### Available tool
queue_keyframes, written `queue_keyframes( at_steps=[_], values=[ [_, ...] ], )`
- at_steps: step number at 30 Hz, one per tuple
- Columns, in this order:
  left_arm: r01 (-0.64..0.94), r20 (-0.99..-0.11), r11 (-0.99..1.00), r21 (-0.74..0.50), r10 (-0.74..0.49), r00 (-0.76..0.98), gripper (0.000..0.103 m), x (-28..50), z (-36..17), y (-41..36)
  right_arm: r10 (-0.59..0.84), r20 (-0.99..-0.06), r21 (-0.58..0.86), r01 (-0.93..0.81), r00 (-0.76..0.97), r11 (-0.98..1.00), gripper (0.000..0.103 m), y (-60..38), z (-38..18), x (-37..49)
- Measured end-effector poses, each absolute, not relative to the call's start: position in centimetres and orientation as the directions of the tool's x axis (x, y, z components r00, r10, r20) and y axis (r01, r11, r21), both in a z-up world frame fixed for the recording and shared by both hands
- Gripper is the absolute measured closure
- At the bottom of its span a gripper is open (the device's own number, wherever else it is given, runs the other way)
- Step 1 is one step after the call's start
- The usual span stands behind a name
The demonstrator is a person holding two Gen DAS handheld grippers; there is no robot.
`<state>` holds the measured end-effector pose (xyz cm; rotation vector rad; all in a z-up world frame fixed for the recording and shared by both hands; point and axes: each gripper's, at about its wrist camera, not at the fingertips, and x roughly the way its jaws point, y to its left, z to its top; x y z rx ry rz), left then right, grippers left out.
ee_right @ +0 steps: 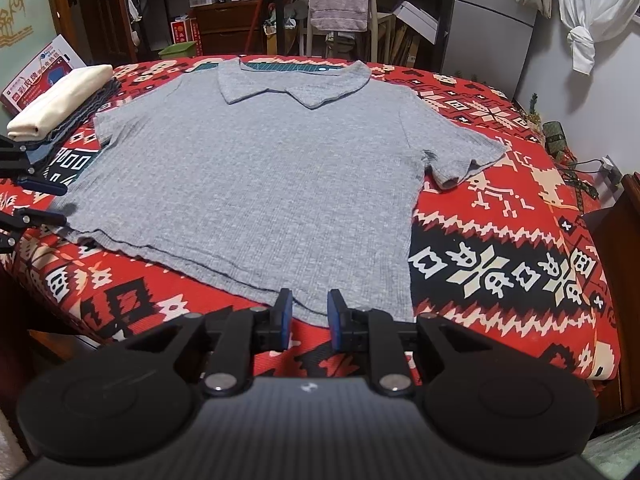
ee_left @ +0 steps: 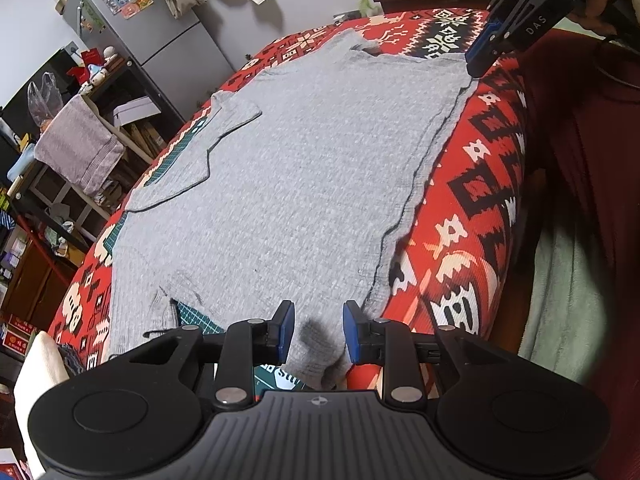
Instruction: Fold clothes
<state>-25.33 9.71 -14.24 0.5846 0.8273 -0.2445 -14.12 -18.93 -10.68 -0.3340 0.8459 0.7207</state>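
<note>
Here the shirt (ee_right: pixel 256 184) lies flat, collar far, hem nearest both claws. Left gripper (ee_left: pixel 319 330) and right gripper (ee_right: pixel 308 318) gape, empty, at opposite hem corners; neither is nearer

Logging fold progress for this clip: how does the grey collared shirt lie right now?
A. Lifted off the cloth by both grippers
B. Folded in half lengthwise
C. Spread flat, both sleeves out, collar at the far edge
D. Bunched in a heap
C: the grey collared shirt lies flat on the patterned cloth, sleeves spread, with the left gripper and right gripper open at its hem.
</note>
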Motion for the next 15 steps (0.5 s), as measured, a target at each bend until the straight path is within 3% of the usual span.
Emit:
queue_keyframes(
  at_steps=[9,15],
  values=[
    [0.363,-0.759,0.867,0.341,0.026,0.65,0.077,-25.0,-13.8,10.8,0.448,-0.772,0.02,-0.686,0.452,0.727,0.081,-19.2,-10.6,-13.9],
    [0.218,-0.761,0.96,0.177,-0.007,0.648,0.07,-24.2,-12.2,12.9,0.451,-0.767,0.033,-0.674,0.456,0.738,0.081,-19.5,-10.2,-13.4]
  ],
)
